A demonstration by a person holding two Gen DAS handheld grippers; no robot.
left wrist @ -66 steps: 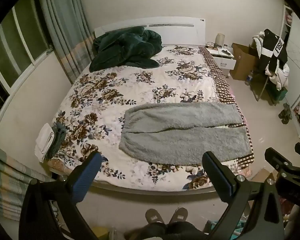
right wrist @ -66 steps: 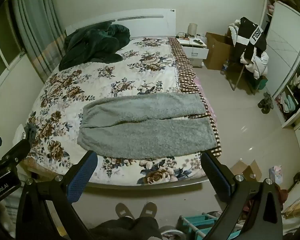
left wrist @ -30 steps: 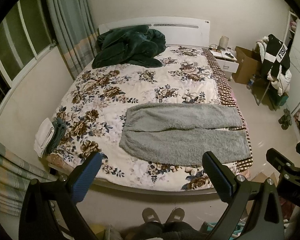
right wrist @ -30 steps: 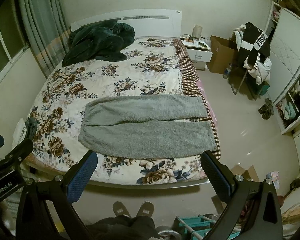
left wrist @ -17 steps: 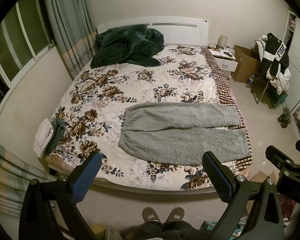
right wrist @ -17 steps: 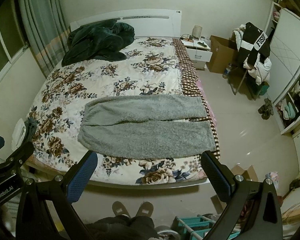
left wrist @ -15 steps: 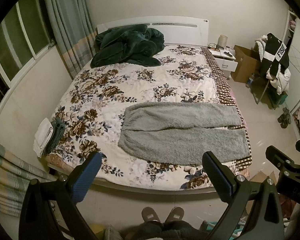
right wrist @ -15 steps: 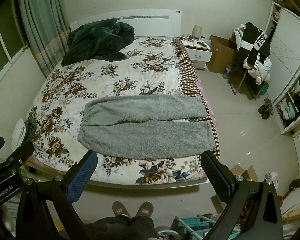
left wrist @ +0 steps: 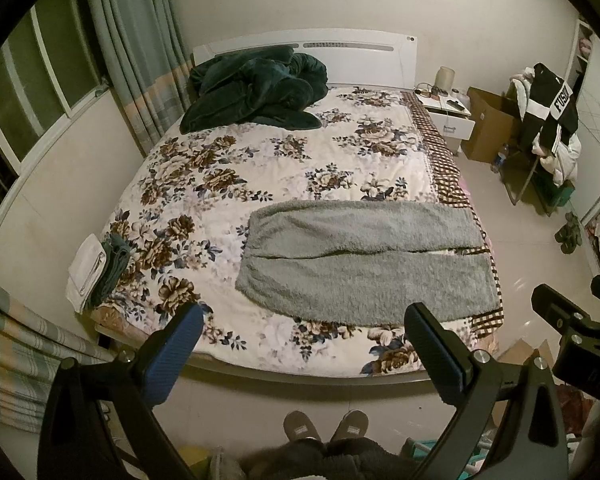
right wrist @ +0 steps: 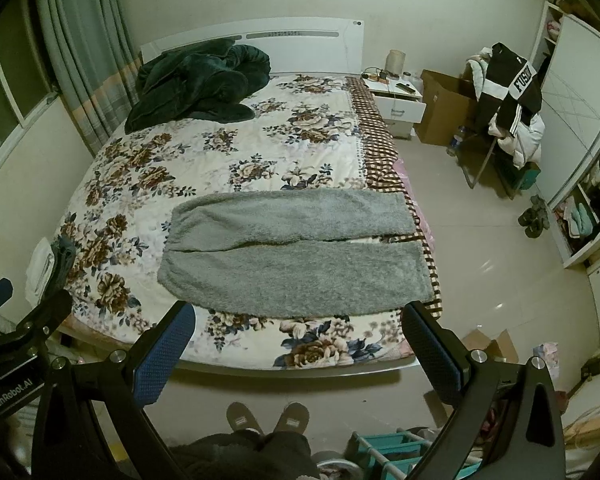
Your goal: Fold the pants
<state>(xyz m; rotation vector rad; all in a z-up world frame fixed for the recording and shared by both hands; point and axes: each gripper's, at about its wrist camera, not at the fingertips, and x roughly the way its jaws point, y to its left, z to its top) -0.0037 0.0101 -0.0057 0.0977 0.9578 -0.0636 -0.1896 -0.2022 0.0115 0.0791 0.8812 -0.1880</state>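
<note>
Grey fleece pants point(left wrist: 364, 256) lie flat across the near part of the floral bed, waistband at the left, leg ends at the right bed edge. They also show in the right wrist view point(right wrist: 296, 254). My left gripper point(left wrist: 304, 348) is open and empty, held high above the foot of the bed. My right gripper point(right wrist: 296, 344) is open and empty too, at a like height, well short of the pants. The right gripper's side shows at the right edge of the left wrist view.
A dark green blanket point(left wrist: 256, 92) is heaped by the headboard. Folded cloths point(left wrist: 96, 272) lie at the bed's near left corner. A nightstand point(right wrist: 398, 100), a cardboard box and a chair with clothes point(right wrist: 508, 100) stand at the right. My slippered feet point(right wrist: 266, 418) are below.
Both views shifted slightly; the cameras drifted a little relative to the bed. The pants have not moved and both grippers stay open.
</note>
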